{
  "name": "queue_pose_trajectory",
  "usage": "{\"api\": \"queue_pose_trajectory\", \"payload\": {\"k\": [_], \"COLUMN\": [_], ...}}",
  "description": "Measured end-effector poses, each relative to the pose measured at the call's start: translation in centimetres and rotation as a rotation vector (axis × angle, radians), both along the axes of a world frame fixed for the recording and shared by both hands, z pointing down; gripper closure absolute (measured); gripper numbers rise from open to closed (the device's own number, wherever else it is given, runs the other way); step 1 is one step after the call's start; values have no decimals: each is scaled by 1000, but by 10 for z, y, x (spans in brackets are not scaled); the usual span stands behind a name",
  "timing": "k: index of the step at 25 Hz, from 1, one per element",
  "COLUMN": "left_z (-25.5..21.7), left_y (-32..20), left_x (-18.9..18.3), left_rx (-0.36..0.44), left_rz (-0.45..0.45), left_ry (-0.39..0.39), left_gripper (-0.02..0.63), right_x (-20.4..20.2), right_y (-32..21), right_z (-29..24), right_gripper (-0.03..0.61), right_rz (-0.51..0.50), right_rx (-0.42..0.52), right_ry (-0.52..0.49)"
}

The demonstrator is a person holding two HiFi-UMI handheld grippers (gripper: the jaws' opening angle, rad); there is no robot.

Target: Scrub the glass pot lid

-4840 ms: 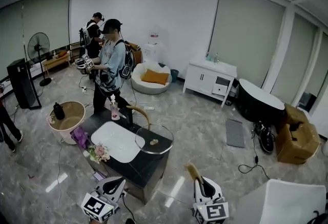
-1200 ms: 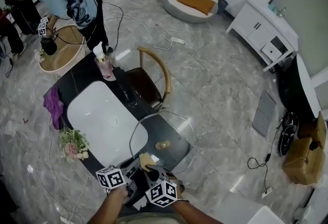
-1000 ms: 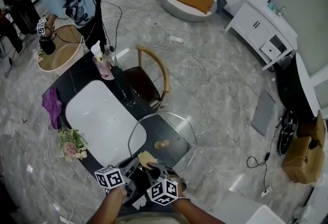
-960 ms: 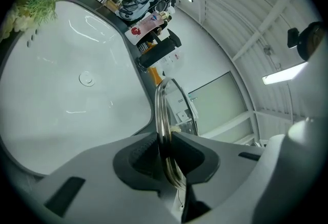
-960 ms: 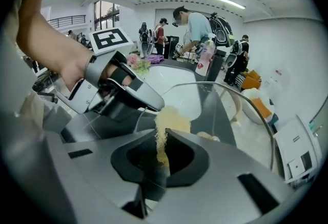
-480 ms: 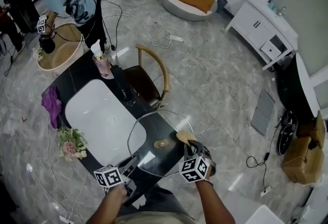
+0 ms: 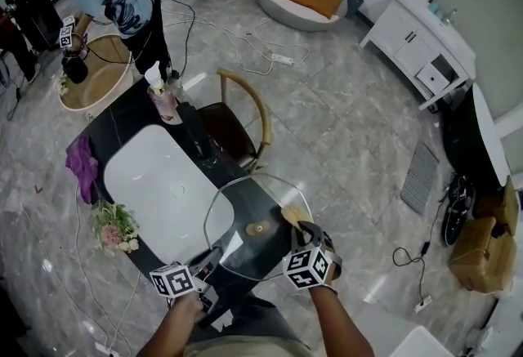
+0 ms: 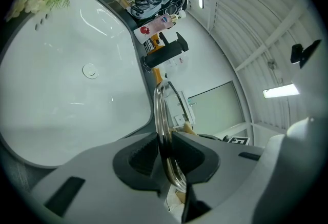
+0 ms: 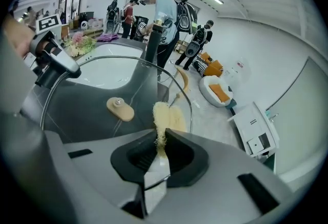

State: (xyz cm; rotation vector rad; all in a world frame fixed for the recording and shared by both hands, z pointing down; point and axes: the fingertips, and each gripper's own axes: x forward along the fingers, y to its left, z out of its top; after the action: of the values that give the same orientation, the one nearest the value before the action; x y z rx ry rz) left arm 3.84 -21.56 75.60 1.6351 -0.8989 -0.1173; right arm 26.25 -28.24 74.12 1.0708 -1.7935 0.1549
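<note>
Left gripper point(image 8: 166, 159): clamped on the near rim of the glass lid point(image 7: 245, 253), which sits tilted over the black counter point(image 7: 121, 120), just beside the white sink point(image 7: 155, 184). Right gripper point(image 9: 159, 154): closed on a yellow sponge point(image 9: 165, 118), whose tip rests on the glass to the right of the knob point(image 9: 120, 108).

Recommended: keep the rim grip firm. Work overlapping strokes across the glass and around the knob. Use moderate pressure, so the lid neither pivots nor slips.

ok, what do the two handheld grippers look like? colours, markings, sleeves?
Left gripper and right gripper: light grey moulded bodies with black jaw pads. Each carries a white cube printed with black square markers. Forearms are bare, with no sleeves or cables in view.
</note>
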Motion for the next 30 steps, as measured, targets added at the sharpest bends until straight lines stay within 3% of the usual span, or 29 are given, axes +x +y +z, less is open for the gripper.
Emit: {"api": "queue_pose_trajectory", "payload": {"k": [4, 7, 14, 17, 24, 30], "left_z": [4, 7, 7, 0, 3, 1], "left_y": [-1, 0, 4, 2, 2, 2], "left_x": [-3, -6, -2, 0, -3, -2], "left_rx": [-4, -8, -24, -24, -21, -21], "left_rz": [-7, -15, -28, -40, -55, -52], "left_ry": [4, 2, 19, 42, 47, 49], "left_gripper": [522, 522, 523, 523, 526, 526], "right_x": [-6, -36, -191, -221, -198, -106], "right_y": [-2, -1, 31, 38, 21, -49], "right_z": [3, 8, 11, 7, 13, 15], "right_gripper": [534, 534, 534, 534, 534, 534], "right_rz": [18, -12, -384, -449, -407, -160], "right_rx": [-7, -33, -155, -169, -160, -107], "right_ry": [-18, -62, -185, -196, -179, -107]}}
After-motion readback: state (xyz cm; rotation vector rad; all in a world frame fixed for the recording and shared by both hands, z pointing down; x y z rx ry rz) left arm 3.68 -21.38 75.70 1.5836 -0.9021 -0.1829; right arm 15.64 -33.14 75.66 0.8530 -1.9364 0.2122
